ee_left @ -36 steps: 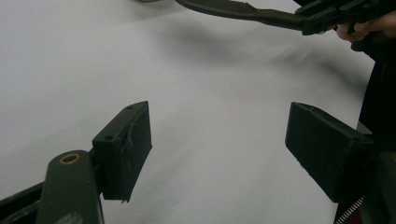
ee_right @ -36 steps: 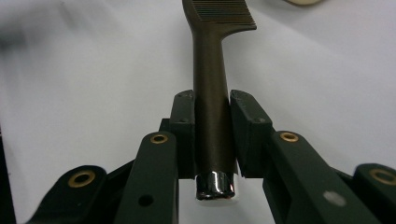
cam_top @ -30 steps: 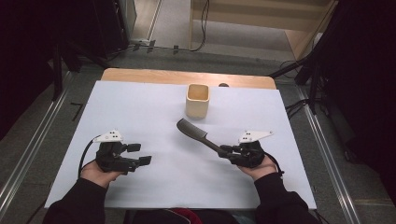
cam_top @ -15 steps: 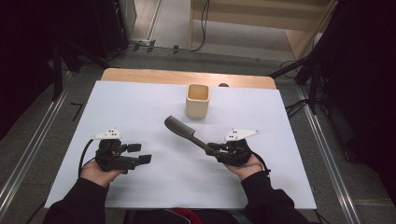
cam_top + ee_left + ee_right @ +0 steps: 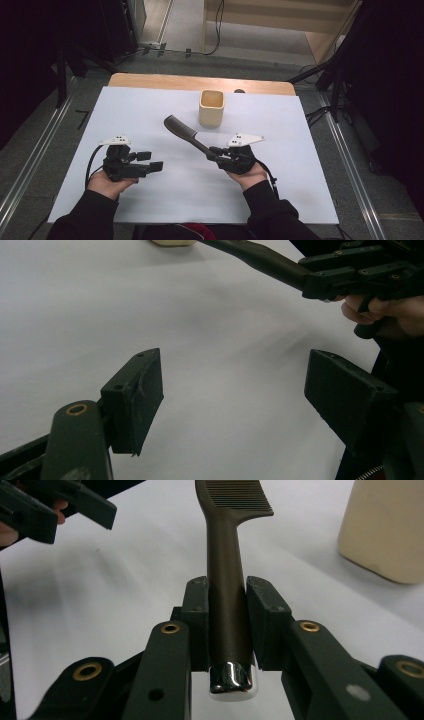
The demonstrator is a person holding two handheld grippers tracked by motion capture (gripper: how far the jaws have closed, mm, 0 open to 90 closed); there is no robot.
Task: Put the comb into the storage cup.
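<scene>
Comb [image 5: 184, 132] handle sits clamped in the right tongs [image 5: 214, 151], its long axis running up and left over the desk [image 5: 150, 105], toothed head leading. The beige cup [image 5: 211, 108] stands just beyond (nearer the right hand). Left tongs [image 5: 150, 161] gape wide, empty. No writing is readable.

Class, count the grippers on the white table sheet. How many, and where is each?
2. The left gripper sits open at the sheet's near left; the right gripper at near right grips a dark comb.
</scene>
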